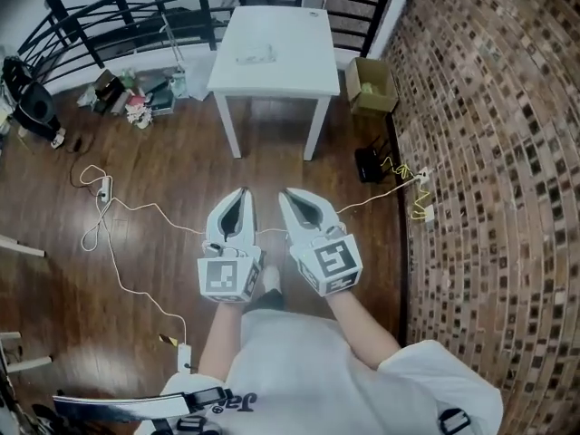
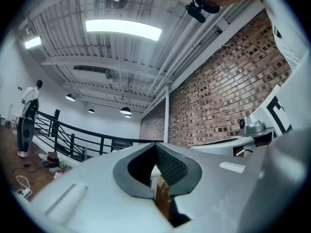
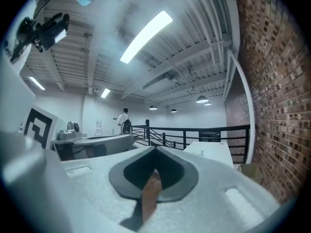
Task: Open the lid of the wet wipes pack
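The wet wipes pack (image 1: 254,57) lies flat on a white table (image 1: 299,75) at the far side of the room, well beyond both grippers. My left gripper (image 1: 243,192) and right gripper (image 1: 284,194) are held side by side over the wooden floor, close to the person's body. Both are shut, with nothing between the jaws. In the left gripper view the left gripper (image 2: 156,145) has its jaws meeting at the tips, pointing toward the brick wall. The right gripper view shows the right gripper (image 3: 155,149) likewise closed, with the table (image 3: 211,152) ahead on the right.
A brick wall (image 1: 489,152) runs down the right side. A cardboard box (image 1: 372,84) sits right of the table. A black railing (image 1: 136,12) is behind it, with clutter (image 1: 136,93) at its foot. Cables (image 1: 109,216) trail over the floor on the left. A person (image 3: 125,123) stands far off.
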